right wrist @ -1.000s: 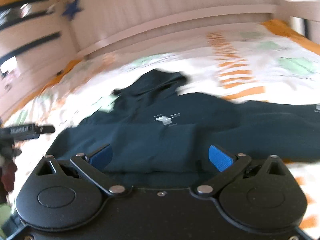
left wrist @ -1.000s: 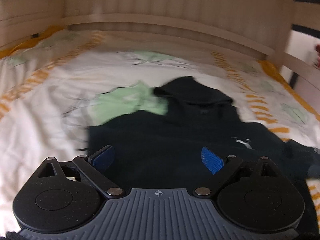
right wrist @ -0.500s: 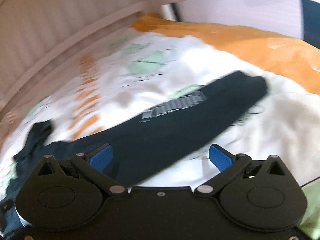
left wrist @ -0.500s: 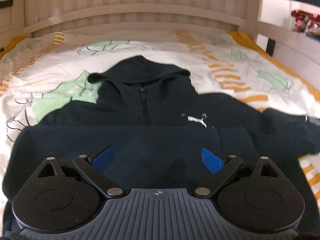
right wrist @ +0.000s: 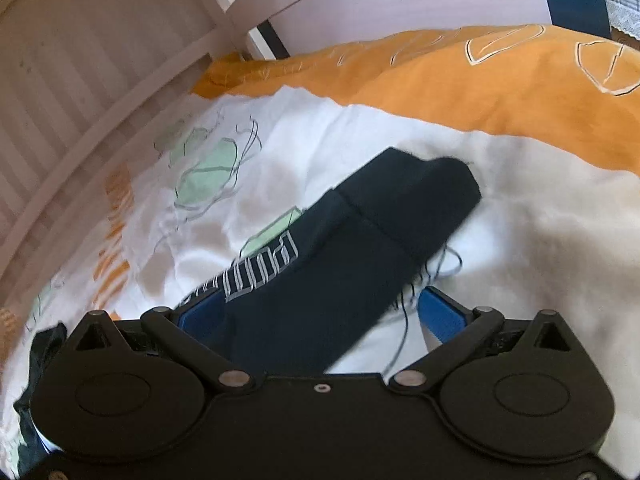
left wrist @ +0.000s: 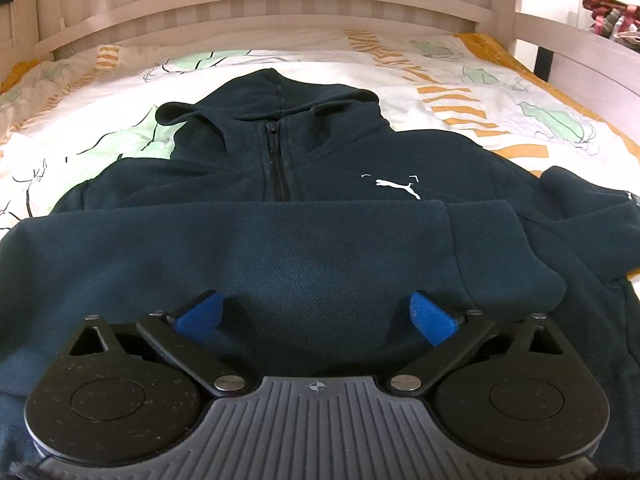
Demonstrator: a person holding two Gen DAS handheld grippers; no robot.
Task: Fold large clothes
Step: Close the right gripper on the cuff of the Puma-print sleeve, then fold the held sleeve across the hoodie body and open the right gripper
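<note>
Left wrist view: nearest the lens, the left tongs (left wrist: pixel 316 314) hang over the dark hoodie (left wrist: pixel 320 248), their jaws opening to their widest with nothing pinched, the blue pads above cloth rather than pressing it. Just under them a sleeve (left wrist: pixel 256 232) lies folded flat across the chest, which is probably why this hand lets go here: that fold looks finished and needs no more holding. Beyond the sleeve come the zip (left wrist: pixel 280 160), the small white logo (left wrist: pixel 398 186) and then the hood (left wrist: pixel 276 98), all spread face up on the patterned bed cover (left wrist: pixel 460 80), with the slatted headboard (left wrist: pixel 256 4) farthest off. In the right wrist view, the right tongs (right wrist: pixel 320 314) also stand wide, straddling the other sleeve (right wrist: pixel 340 276), which runs out sideways from the body to its cuff (right wrist: pixel 416 200) on the white sheet; the picture is blurred, so whether a pad brushes the cloth I cannot tell. That sleeve lies unfolded, so the likely next job is to grip it near the cuff and bring it across. Past it lies the orange border (right wrist: pixel 460 80).
</note>
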